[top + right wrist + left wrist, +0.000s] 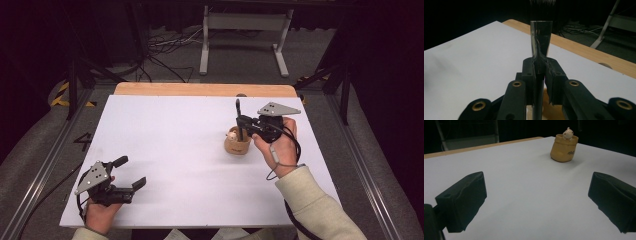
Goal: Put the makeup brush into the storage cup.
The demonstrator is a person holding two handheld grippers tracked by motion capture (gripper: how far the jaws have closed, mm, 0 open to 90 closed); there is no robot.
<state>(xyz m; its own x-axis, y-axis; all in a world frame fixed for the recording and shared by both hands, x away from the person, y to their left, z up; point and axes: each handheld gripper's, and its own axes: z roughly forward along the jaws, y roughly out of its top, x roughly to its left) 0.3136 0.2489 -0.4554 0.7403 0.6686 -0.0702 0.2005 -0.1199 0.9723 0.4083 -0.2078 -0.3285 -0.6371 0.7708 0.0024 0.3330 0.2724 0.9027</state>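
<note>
Black-bristled brush (541,42) is clamped upright in the right tongs (243,122) above the tan sack-shaped pot (237,145) near the worktop's (165,150) right edge, seemingly for insertion, while the left tongs (131,172) are held wide open, empty.

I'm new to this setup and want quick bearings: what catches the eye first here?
First, the right gripper on the table's right side, shut on an upright brush with its bristles on top, directly over a small tan pot. A little white figure peeks from the pot's mouth. Near the front left corner of the white table, the left gripper rests with jaws wide open and nothing between them.
</note>
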